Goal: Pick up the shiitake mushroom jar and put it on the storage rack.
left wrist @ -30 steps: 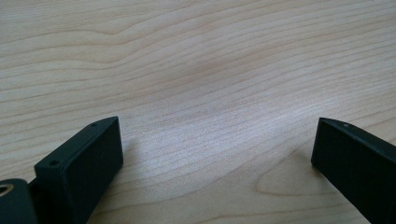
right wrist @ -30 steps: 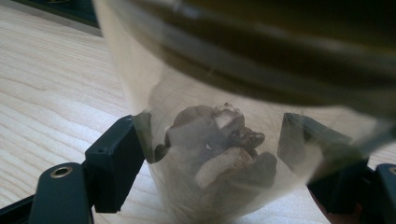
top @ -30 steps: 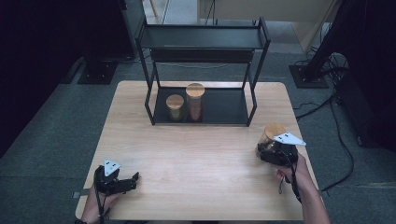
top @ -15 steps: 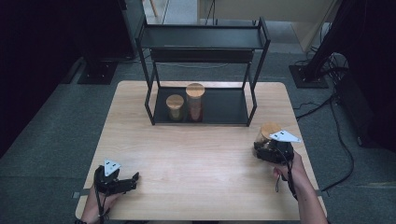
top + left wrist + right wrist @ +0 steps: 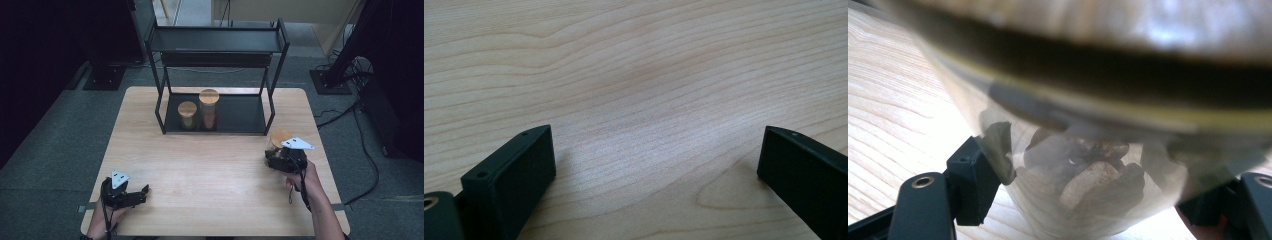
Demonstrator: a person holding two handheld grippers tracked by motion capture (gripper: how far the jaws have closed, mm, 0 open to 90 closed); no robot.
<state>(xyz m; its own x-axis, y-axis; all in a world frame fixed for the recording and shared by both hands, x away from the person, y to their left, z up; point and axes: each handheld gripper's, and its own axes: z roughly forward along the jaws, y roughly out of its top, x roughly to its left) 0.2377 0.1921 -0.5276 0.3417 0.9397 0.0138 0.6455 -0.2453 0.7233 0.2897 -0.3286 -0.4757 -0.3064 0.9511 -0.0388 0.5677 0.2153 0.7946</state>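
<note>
Glass, clear and round, with a pale wooden lid: that jar (image 5: 278,141) sits between the jaws of my right gripper (image 5: 280,159), near the right edge of the light wooden table (image 5: 210,170). My jaws have just been closing, and now the pads press the jar's sides. In the right gripper view the jar (image 5: 1088,165) looms so close that its lid is a blur across the top; brownish lumps show through the glass, but I cannot tell what they are. From the high view the grey plate and my gripper's body hide the jar's lower half.

My left gripper (image 5: 131,196) lies low at the table's near left corner, well apart from the jar. Its jaws stand wide with bare wood grain between them in the left gripper view (image 5: 651,165); nothing held.

At the far side stands a black metal two-tier rack (image 5: 220,45). On its lower shelf, a short glass jar with wooden lid (image 5: 187,115) just beside a taller one (image 5: 208,108). Their contents are too small to make out.
</note>
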